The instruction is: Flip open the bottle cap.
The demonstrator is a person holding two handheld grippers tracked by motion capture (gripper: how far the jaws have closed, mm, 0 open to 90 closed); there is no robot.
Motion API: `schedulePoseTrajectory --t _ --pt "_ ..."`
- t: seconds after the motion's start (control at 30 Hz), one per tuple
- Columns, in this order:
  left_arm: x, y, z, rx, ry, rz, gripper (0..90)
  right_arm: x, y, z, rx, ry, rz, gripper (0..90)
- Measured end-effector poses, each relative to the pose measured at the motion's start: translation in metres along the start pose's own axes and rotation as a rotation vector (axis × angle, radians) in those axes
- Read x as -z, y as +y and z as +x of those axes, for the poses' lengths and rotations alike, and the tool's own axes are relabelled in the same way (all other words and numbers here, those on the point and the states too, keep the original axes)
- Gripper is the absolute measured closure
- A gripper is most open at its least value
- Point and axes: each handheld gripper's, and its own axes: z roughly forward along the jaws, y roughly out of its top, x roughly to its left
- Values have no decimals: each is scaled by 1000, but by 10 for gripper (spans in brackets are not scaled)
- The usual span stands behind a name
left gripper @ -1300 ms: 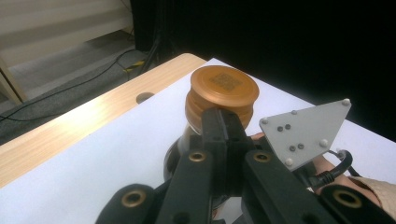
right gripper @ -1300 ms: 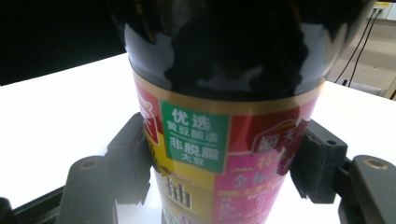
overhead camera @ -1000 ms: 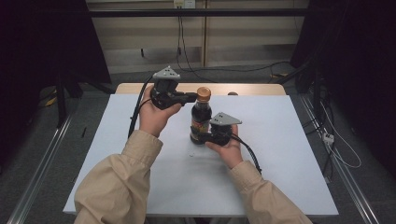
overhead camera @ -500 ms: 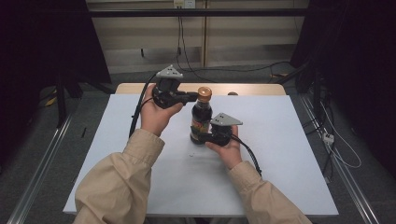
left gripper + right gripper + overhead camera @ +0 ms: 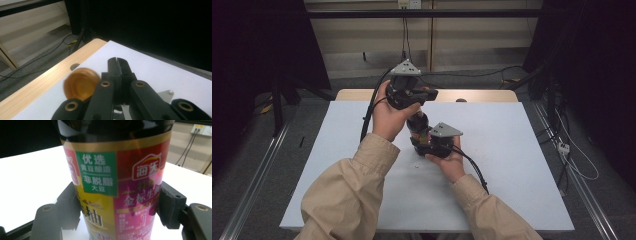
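Dark glass of the sauce bottle stands upright on the white surface, pinched low by the right claw. The left claw is pressed together, with the orange cap just beside it. To unscrew well, hold the bottle firm and grip the cap squarely. Compared with one second ago, the left claw is higher, above the bottle.

White table, floor cables
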Motion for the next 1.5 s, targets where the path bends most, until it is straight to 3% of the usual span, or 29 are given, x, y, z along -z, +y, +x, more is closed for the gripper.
schedulePoseTrajectory --t 0.23,0.4,1.03,1.27,1.5 --pt "13 -10 4 19 -16 -3 900 4 -1 -4 -2 22 8 310" --pt "13 -10 1 14 -26 7 900 6 -4 -12 -62 33 6 309" --pt "24 -28 17 69 -8 -13 900 6 -4 -14 -69 36 11 299" --pt "23 -35 20 89 -24 -21 900 7 -3 -13 -71 35 18 296" --pt "22 -44 24 102 -18 -17 772 7 -2 -13 -80 29 25 288"
